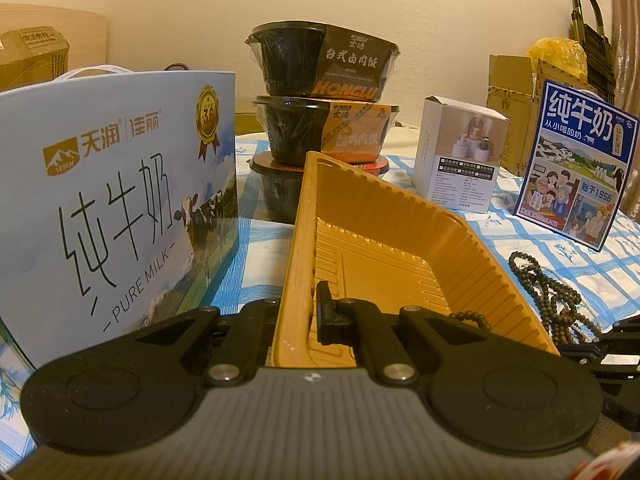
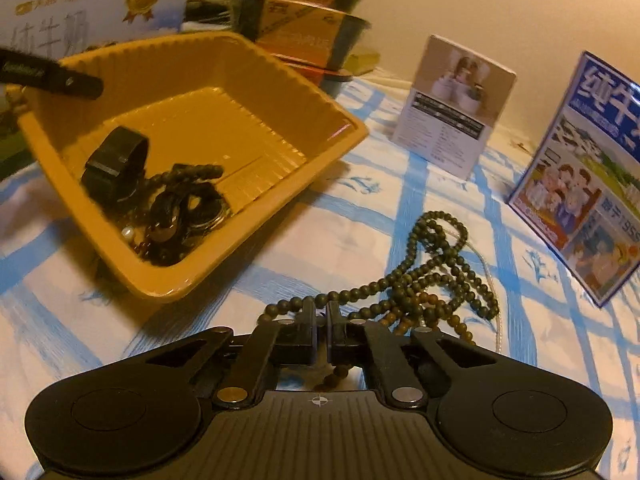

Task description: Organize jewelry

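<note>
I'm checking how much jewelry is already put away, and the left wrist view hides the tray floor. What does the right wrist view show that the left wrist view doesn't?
Only the right wrist view: the tray's contents, a black band, dark beads with a pearl, and the right tool shut on the bead necklace.

Only the left wrist view: the left tool shut on the tray's near wall, the bottom bowl of the stack, and cardboard boxes behind.

Both: the yellow tray, the necklace, the checked cloth, both milk cartons and the white box.
</note>
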A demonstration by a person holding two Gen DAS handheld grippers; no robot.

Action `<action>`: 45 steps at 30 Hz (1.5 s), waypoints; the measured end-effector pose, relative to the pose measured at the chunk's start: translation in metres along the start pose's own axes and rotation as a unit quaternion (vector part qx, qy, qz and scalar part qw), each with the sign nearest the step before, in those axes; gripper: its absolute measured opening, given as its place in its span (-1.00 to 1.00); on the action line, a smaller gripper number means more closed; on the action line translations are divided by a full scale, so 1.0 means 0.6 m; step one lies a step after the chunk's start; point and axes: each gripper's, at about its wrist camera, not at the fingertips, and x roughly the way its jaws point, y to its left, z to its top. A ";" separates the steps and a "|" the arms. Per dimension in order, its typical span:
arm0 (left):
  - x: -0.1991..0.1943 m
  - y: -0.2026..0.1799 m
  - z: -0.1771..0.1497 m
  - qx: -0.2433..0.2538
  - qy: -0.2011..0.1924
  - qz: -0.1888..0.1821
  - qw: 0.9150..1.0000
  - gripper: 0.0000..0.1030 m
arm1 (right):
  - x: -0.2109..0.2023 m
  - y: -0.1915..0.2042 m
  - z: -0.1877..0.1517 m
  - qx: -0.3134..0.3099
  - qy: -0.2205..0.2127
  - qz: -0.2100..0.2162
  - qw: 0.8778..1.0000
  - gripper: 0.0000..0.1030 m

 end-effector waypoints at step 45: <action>-0.001 0.001 0.002 -0.005 0.001 -0.003 1.000 -0.91 | -0.018 0.015 0.124 0.272 -0.107 0.194 0.936 -0.17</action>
